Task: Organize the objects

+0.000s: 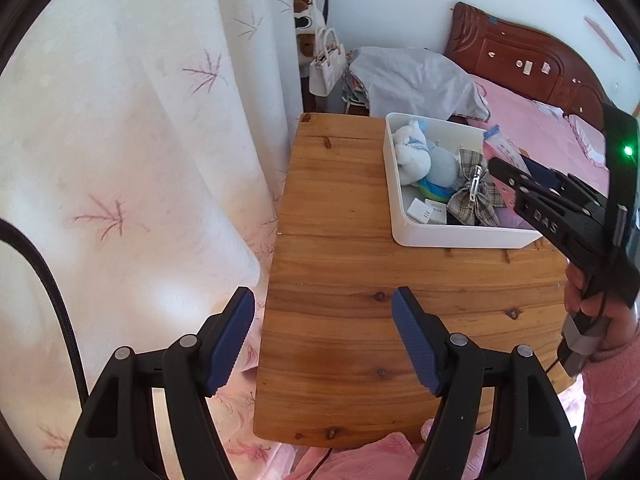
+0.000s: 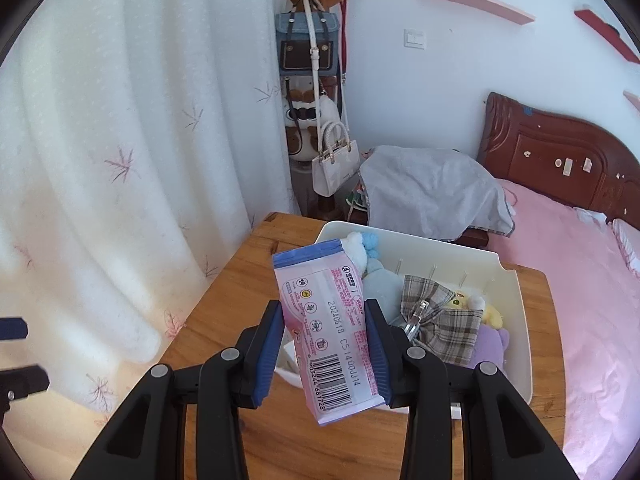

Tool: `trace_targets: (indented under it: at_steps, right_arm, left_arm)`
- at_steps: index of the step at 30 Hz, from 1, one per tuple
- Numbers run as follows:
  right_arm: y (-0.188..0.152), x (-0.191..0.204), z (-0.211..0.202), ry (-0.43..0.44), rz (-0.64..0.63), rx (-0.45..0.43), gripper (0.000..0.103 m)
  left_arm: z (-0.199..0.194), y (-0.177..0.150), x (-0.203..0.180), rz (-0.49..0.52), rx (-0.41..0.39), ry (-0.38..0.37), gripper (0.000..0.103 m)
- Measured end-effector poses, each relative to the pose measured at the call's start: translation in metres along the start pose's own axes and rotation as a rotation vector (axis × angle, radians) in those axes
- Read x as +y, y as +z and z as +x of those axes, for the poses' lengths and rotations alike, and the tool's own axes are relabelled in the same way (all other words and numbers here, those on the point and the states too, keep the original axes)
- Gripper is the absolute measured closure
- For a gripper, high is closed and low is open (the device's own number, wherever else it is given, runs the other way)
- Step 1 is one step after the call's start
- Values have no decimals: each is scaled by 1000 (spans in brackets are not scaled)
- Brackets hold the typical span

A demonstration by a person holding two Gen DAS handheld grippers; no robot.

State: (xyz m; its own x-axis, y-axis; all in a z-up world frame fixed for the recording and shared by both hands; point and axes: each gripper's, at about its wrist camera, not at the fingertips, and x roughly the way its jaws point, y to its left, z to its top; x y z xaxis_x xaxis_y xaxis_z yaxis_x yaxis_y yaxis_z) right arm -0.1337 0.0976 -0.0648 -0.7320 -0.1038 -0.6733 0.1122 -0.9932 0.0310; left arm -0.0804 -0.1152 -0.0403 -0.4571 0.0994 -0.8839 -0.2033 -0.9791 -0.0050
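Note:
My right gripper point(image 2: 326, 320) is shut on a pink and blue tissue pack point(image 2: 328, 328) with a barcode, held above the near edge of a white bin point(image 2: 516, 320). The bin holds a white and blue plush toy point(image 2: 362, 248), a plaid bow clip point(image 2: 440, 316) and a yellow and a purple plush. In the left wrist view the bin point(image 1: 460, 236) stands on the wooden table point(image 1: 340, 320) at the right, with the right gripper point(image 1: 504, 172) over it and the pack point(image 1: 502, 146) partly hidden. My left gripper point(image 1: 322, 340) is open and empty over the table's left edge.
A white curtain point(image 1: 120, 160) hangs close along the table's left side. A coat stand with bags point(image 2: 320, 80) is behind the table. A bed with pink sheet point(image 2: 580, 280) and a grey cloth point(image 2: 432, 192) lie to the right.

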Motion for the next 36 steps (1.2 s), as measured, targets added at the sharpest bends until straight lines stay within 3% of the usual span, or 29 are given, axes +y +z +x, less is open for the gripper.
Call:
trace_targets:
  at_steps: [8,15,18,20,22,29,36]
  right_arm:
    - [-2,-5,47,-32,16,-15,62]
    - [-7,-8,78,-41,49,16,62]
    - [-8,-8,81,-39,46,36,57]
    - [-7,-9,80,-34,52,38,39]
    - [-5,-12,74,-21,70,28,34]
    - [-1,-16,48,-6,124,25,23]
    - [-8,-27,7,8,187,80,20]
  left_arm:
    - [20,-4,-7,67,7,-37,28]
    - [24,-12,-5,84,7,-44,28]
    - [24,-13,0,67,9,-51,28]
    - [22,-14,2,54,10,-55,28]
    - [19,-13,3,50,5,-55,28]
    - [0,-13,-1,41,-6,-67,28]
    - [-24,-10,-11,40,-8,-82,28]
